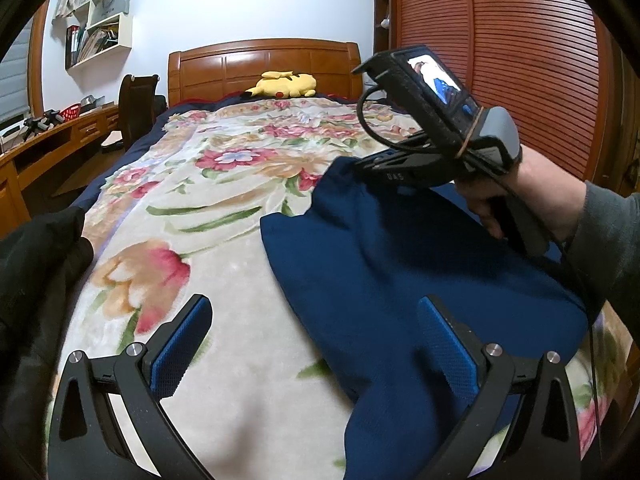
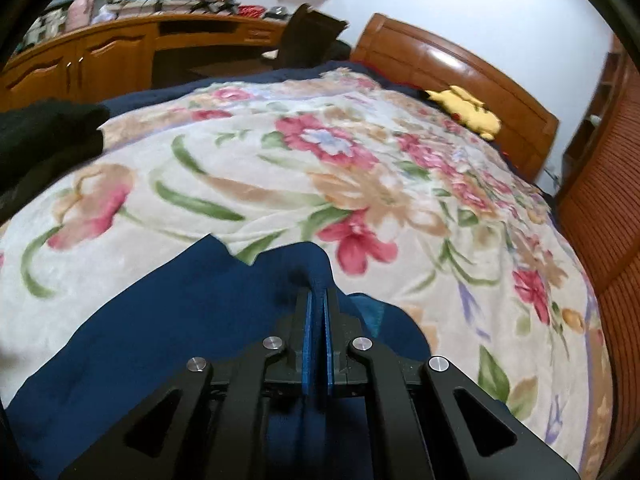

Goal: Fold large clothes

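A navy blue garment (image 1: 400, 272) lies on the floral blanket (image 1: 208, 200) of the bed. My left gripper (image 1: 316, 320) hangs low over its near edge, jaws wide open, nothing between the blue pads; its right finger (image 1: 448, 344) is above the cloth. In the left wrist view my right gripper (image 1: 360, 164), held by a hand in a grey sleeve, pinches the garment's far corner. In the right wrist view the right gripper (image 2: 318, 292) is shut, a fold of the blue garment (image 2: 168, 320) caught between its pads and lifted.
A black garment (image 1: 36, 264) is heaped at the bed's left edge. A yellow plush toy (image 1: 284, 85) lies by the wooden headboard (image 1: 264, 64). A wooden desk (image 1: 48, 144) with a chair stands left of the bed, a slatted wardrobe (image 1: 520, 60) on the right.
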`<state>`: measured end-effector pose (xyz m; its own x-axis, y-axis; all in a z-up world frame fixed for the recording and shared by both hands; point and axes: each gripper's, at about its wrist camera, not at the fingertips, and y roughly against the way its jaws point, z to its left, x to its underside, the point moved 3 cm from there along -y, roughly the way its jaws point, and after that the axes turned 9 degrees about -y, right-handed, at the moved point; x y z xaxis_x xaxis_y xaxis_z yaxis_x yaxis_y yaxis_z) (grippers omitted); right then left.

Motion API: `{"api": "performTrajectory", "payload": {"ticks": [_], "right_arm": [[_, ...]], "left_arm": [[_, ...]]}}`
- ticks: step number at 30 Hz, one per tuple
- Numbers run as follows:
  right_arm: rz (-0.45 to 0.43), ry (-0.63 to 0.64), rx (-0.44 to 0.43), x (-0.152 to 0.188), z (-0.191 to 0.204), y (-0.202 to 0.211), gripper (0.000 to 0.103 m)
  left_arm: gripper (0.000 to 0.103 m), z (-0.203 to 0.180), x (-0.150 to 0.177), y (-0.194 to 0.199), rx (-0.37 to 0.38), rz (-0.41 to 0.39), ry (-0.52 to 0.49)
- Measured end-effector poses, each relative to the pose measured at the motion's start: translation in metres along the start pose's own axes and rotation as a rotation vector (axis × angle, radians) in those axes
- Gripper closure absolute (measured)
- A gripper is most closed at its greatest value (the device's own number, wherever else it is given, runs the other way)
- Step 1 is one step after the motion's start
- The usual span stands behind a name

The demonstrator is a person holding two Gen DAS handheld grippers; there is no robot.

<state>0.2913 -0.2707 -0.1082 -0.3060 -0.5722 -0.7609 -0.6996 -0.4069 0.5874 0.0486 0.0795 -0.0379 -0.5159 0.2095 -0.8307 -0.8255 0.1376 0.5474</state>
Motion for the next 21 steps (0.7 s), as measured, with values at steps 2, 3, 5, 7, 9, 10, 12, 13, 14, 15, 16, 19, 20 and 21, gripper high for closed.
{"api": "performTrajectory", "payload": {"ticks": [2,3,5,7,9,10,12,13,14,15,16,19,20,21], "right_arm": [[0.005,-0.027,0.009,0.0,-0.004,0.006,0.075],[-0.005,-0.055,0.015,0.001,-0.009,0.011,0.051],[-0.02,-0.108,0.014,0.003,-0.029,0.021,0.035],[-0.013,-0.141,0.046,0.013,-0.049,0.037,0.035],[0.007,-0.169,0.071,0.032,-0.066,0.056,0.035],[0.018,-0.175,0.075,0.044,-0.076,0.064,0.035],[0.053,-0.171,0.121,0.069,-0.096,0.075,0.035],[0.07,-0.183,0.147,0.079,-0.108,0.08,0.035],[0.088,-0.208,0.167,0.089,-0.121,0.083,0.035],[0.111,-0.246,0.185,0.102,-0.137,0.086,0.037],[0.128,-0.281,0.205,0.111,-0.151,0.088,0.041],[0.162,-0.362,0.271,0.135,-0.188,0.092,0.041],[0.171,-0.384,0.284,0.141,-0.198,0.092,0.041],[0.189,-0.418,0.299,0.15,-0.21,0.092,0.041]], "left_arm": [[0.0,0.001,-0.001,0.002,0.001,-0.007,0.001],[0.0,-0.001,-0.002,0.002,0.002,-0.009,0.001],[0.0,-0.002,-0.002,0.004,0.008,-0.014,-0.005],[0.0,-0.007,-0.003,0.004,0.013,-0.015,-0.018],[0.0,-0.01,-0.003,0.002,0.017,-0.011,-0.031],[0.0,-0.011,-0.002,0.001,0.02,-0.006,-0.034],[0.0,-0.012,-0.001,-0.002,0.02,0.005,-0.037],[0.0,-0.012,0.0,-0.004,0.019,0.013,-0.038],[0.0,-0.012,0.002,-0.006,0.021,0.021,-0.04],[0.0,-0.013,0.002,-0.006,0.021,0.025,-0.042],[0.0,-0.014,0.003,-0.008,0.02,0.031,-0.043],[0.0,-0.016,0.006,-0.011,0.014,0.048,-0.046],[0.0,-0.016,0.007,-0.012,0.011,0.052,-0.047],[0.0,-0.016,0.009,-0.013,0.006,0.059,-0.048]]}}
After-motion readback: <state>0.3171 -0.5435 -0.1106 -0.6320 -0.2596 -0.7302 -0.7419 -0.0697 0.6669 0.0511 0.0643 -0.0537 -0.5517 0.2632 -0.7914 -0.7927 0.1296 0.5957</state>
